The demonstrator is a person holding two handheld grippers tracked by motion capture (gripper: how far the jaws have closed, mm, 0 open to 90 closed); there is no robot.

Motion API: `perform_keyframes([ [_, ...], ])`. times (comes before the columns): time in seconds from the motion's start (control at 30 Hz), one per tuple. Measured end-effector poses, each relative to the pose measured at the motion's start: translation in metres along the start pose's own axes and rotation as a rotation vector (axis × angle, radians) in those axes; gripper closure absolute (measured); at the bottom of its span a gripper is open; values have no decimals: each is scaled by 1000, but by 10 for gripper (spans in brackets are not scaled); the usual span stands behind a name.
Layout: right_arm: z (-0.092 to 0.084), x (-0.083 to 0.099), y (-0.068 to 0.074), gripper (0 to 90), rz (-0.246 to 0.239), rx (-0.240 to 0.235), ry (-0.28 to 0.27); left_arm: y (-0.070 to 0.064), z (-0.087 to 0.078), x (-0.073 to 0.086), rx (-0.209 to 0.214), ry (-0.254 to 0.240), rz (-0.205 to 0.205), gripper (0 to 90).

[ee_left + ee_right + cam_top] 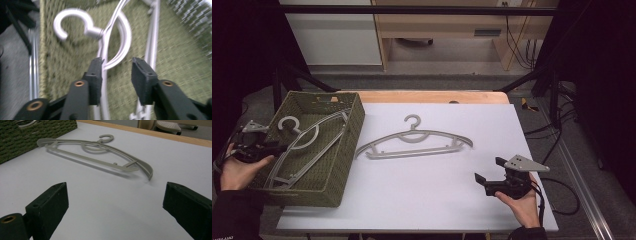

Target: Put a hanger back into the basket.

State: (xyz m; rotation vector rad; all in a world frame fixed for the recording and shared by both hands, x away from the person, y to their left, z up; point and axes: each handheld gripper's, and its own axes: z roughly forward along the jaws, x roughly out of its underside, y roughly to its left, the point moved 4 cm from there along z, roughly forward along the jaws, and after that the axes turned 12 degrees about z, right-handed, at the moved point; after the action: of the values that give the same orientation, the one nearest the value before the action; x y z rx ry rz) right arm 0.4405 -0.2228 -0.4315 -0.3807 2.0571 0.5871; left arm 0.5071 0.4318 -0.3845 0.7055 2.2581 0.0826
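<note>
Left gripper view blurs the basket's hanger (pixel 110 47) between the released left gripper (pixel 117 65).

The basket (pixel 339 165) sits at the left end of the table (pixel 432 200). One hanger (pixel 307 145) lies inside the basket. A second hanger (pixel 414 142) lies flat on the table just right of the basket. The right gripper (pixel 487 172) is farther right, well apart from the basket.

High view overhead; gripper views close, low.
</note>
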Motion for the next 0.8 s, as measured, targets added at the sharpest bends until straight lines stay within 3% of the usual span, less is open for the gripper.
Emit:
perform_keyframes([
  [0.2,-1,0,0,63,8,-2,-6,-24,-13,-17,34,-167,-2,429],
  [0.43,-2,-1,0,61,11,-1,-19,-53,-20,-32,103,-321,-15,302],
  [0.63,-2,-2,-1,56,18,-7,-36,-83,-24,-42,155,-419,-1,204],
  [0.8,-4,-3,-1,55,14,-7,-46,-108,-25,-46,196,-452,23,115],
])
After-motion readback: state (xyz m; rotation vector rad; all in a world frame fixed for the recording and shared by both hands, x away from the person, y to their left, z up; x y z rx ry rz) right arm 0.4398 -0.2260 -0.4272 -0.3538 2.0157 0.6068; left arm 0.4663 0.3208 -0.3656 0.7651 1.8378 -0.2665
